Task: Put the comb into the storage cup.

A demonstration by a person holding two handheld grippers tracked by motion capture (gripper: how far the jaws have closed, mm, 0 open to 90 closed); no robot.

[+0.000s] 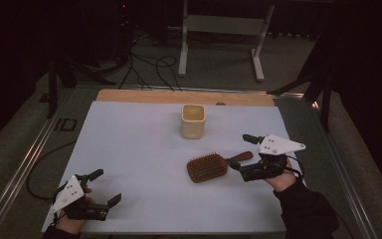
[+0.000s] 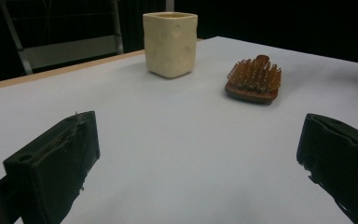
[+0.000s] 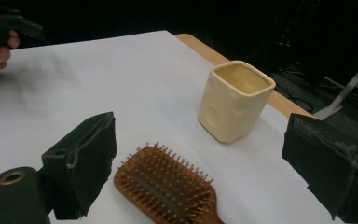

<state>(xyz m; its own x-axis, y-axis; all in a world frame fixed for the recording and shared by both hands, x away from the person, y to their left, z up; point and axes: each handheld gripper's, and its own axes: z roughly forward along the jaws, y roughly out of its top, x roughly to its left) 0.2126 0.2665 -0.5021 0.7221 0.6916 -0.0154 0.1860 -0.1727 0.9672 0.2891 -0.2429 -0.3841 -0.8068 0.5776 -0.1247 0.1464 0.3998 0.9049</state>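
High view: a white sheet covers a wooden table whose bare far edge shows beyond it. A cream square cup stands upright near the far centre; a wooden paddle hairbrush lies bristles up nearer the person, handle pointing right. The left gripper rests at the near left corner, jaws spread and empty. The right gripper sits just beside the brush handle, jaws parted on either side of its tip, not gripping. Dark carpeted floor, loose cables and a grey metal stand lie beyond.

Left gripper view: the jaws stand wide apart over bare sheet; the cup and hairbrush are well ahead, apart from each other.

Right gripper view: the jaws are released, with the hairbrush lying between them and the cup behind it; the other hand is at far left.
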